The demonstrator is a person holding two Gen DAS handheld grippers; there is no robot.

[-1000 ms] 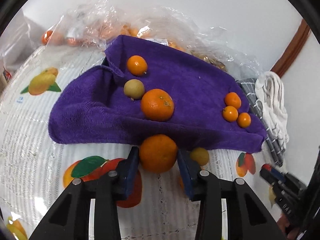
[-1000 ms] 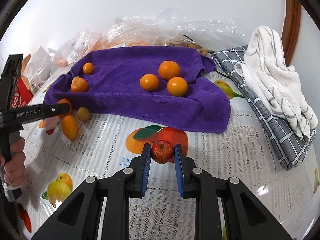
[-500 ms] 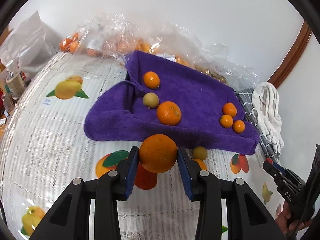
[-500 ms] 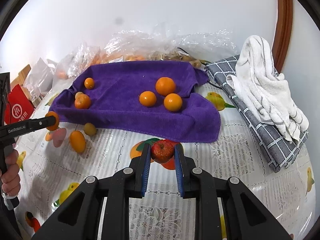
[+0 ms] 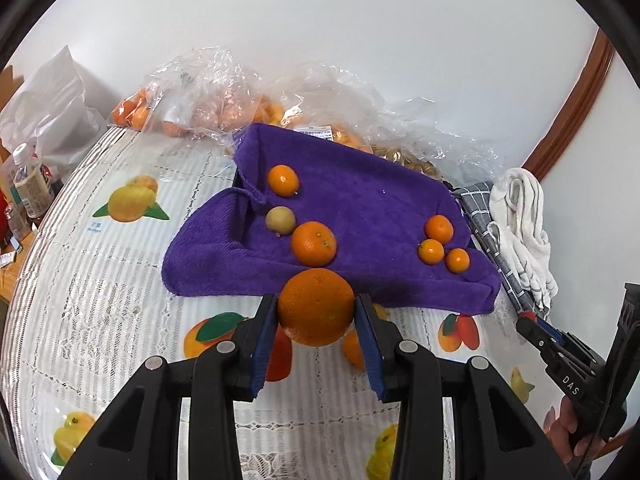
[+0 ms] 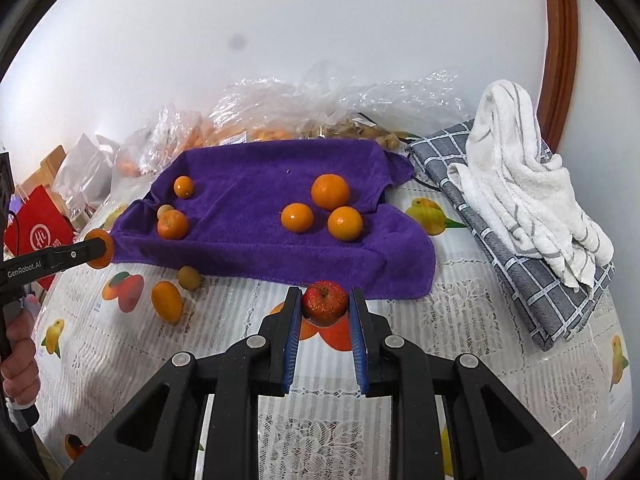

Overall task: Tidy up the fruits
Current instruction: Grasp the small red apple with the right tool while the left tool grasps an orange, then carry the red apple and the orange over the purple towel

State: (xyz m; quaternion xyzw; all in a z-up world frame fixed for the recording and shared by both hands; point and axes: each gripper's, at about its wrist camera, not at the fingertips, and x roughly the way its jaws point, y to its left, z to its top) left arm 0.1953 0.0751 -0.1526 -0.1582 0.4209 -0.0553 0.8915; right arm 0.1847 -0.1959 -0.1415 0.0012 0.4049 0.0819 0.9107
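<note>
My left gripper (image 5: 316, 312) is shut on a large orange (image 5: 316, 306), held above the table just in front of the purple towel (image 5: 360, 200). My right gripper (image 6: 325, 306) is shut on a small red apple (image 6: 325, 302), also lifted near the towel's front edge (image 6: 280, 264). On the towel lie an orange (image 5: 313, 243), a smaller orange (image 5: 283, 180), a yellowish round fruit (image 5: 281, 221) and three small oranges (image 5: 439, 229). A small orange fruit (image 6: 167, 302) and a yellowish one (image 6: 189, 278) rest on the tablecloth in front of the towel. The left gripper (image 6: 98, 254) shows at the right wrist view's left edge.
Clear plastic bags of fruit (image 5: 208, 100) sit behind the towel by the wall. A grey checked cloth (image 6: 520, 248) with a white towel (image 6: 520, 184) on it lies right. A bottle (image 5: 28, 184) and a red bag (image 6: 36, 232) stand at the left. A hand (image 6: 20, 360) holds the left gripper.
Both grippers have risen with their fruit, so the table and towel look farther below. The large orange now hangs clear of the tablecloth; the apple stays gripped.
</note>
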